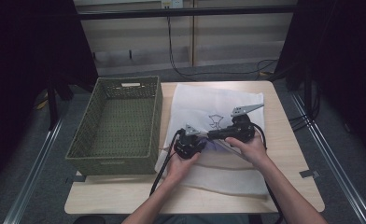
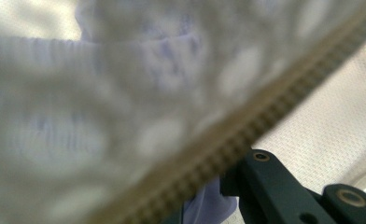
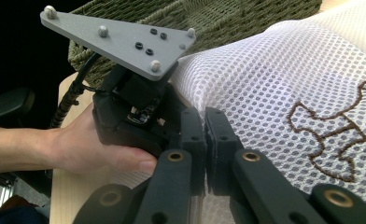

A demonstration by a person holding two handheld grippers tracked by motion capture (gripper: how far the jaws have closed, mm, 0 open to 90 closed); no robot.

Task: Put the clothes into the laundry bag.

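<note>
While both hands meet over the pale wooden table [image 1: 288, 154], we see the white mesh laundry bag with a brown embroidered emblem [image 1: 218, 100] lying flat beside the empty green woven basket [image 1: 120, 123]. Our right gripper [image 3: 204, 140] is clenched on the mesh. Our left gripper [image 1: 189, 143] touches it; its jaw state we cannot tell.

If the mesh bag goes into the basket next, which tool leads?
Probably the left tool: it holds the mesh bag on the side nearest the green basket. The right tool, shut on it, sits farther away.
</note>
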